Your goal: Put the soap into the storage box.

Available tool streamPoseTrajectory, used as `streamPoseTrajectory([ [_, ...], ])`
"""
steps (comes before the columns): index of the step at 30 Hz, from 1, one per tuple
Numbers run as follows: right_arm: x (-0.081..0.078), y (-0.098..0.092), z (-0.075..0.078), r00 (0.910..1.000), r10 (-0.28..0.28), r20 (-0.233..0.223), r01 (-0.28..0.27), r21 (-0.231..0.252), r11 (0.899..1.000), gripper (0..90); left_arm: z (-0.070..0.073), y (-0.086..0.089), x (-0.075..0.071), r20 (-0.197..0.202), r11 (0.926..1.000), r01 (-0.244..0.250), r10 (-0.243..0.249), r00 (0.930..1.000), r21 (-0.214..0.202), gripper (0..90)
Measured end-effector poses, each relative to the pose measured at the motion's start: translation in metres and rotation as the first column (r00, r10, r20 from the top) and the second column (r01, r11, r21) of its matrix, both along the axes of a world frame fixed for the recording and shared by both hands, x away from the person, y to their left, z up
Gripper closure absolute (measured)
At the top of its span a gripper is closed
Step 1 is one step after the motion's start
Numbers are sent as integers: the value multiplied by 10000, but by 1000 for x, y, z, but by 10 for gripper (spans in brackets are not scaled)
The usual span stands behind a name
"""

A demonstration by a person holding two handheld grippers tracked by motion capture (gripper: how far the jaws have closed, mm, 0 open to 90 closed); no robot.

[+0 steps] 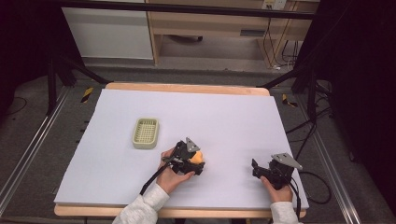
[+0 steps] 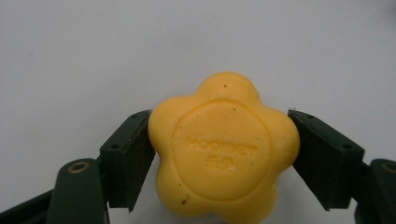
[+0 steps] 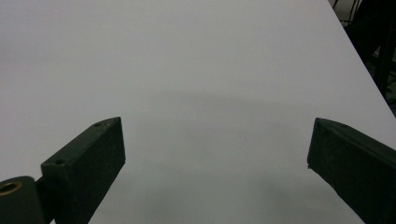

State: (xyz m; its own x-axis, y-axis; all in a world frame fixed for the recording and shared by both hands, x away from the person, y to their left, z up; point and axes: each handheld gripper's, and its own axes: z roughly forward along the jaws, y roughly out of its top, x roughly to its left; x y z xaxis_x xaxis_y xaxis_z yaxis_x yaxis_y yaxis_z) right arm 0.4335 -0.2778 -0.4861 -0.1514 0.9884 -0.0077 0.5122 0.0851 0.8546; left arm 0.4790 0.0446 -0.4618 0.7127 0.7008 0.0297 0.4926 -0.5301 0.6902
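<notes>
A yellow flower-shaped soap (image 2: 224,151) with stamped lettering sits between the two black jaws of my left gripper (image 2: 219,158), which press on its left and right sides. In the high view the soap (image 1: 198,157) shows as an orange-yellow lump at the tip of the left gripper (image 1: 198,161), near the table's front middle. My right gripper (image 1: 254,169) rests near the front right of the table, its jaws wide apart with nothing between them. In the right gripper view the gripper (image 3: 217,154) looks over bare white table.
A pale green slotted soap dish (image 1: 145,133) lies on the white table sheet (image 1: 224,112), to the left and a little beyond the left gripper. The wooden table edge (image 1: 187,87) runs along the back. Cables trail on the floor at right.
</notes>
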Motion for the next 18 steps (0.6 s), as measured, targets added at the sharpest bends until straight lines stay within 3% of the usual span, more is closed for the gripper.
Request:
streamPoseTrajectory([
  [18,0,0,0,10000,3,1,-3,-6,10000,47,18,17,-2,375,9981,-357,376,9986,-495,252],
])
